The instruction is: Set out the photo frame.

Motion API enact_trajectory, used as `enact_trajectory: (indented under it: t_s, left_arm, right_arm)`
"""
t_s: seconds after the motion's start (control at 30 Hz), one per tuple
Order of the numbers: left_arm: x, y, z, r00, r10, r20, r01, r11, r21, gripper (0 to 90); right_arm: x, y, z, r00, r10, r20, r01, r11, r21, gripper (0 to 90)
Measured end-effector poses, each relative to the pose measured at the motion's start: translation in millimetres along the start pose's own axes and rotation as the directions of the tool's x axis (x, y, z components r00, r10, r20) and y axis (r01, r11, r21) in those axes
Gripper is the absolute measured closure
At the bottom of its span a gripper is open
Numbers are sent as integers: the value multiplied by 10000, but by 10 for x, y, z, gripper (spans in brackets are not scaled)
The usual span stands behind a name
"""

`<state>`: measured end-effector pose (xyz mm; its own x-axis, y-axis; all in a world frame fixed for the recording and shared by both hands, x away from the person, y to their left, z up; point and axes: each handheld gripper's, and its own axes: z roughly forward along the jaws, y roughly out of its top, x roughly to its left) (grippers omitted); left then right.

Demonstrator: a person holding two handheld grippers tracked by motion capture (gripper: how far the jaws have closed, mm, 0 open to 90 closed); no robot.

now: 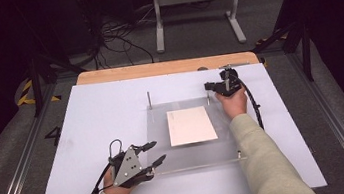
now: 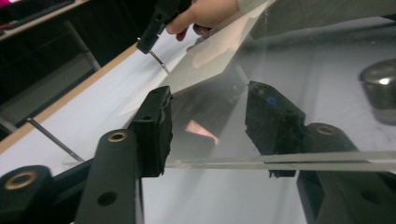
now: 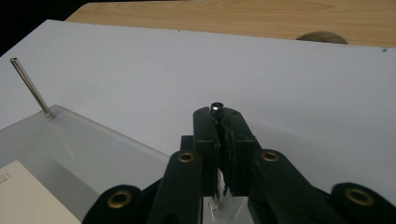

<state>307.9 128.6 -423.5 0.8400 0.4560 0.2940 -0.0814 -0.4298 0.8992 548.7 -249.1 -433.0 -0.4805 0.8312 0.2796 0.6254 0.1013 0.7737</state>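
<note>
A clear acrylic plate lies on the white board with a sheet of paper at its middle. Thin metal pins stand at its corners. My right gripper is at the far right corner, shut on the upright pin there, whose top shows just above the pads. My left gripper is at the plate's near left corner with its jaws apart. In the left gripper view the plate's edge runs across between the jaws, and the right jaw shows hazily through the plate. I see no pad pressing on it.
A free pin stands at the plate's far left corner, another at the near right. A round metal knob sits at the right in the left gripper view. A wooden table edge borders the board at the back; cables lie on the floor beyond.
</note>
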Motion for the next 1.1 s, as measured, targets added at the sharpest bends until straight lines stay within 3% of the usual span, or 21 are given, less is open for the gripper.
enact_trajectory:
  t_s: [0.5,0.6,0.73,0.87,1.1]
  left_arm:
    - [35,20,-57,9991,166,-389,-153,9994,321,558]
    - [54,12,-78,9988,55,-488,-39,9994,332,556]
    - [58,15,-81,9987,98,-500,-81,9994,340,556]
    - [58,23,-84,9985,93,-531,-73,9993,376,556]
    - [58,36,-87,9984,-17,-571,43,9989,463,552]
  right_arm:
    - [21,-10,-45,10000,-11,18,11,10000,24,835]
    - [62,-26,-110,9996,-159,217,158,9999,14,811]
    - [89,-44,-286,9992,27,406,-14,9995,-330,717]
    - [170,-71,-510,9984,-562,111,568,9961,-676,656]
    - [386,-218,-985,9822,-1796,-549,1731,9791,-1066,600]
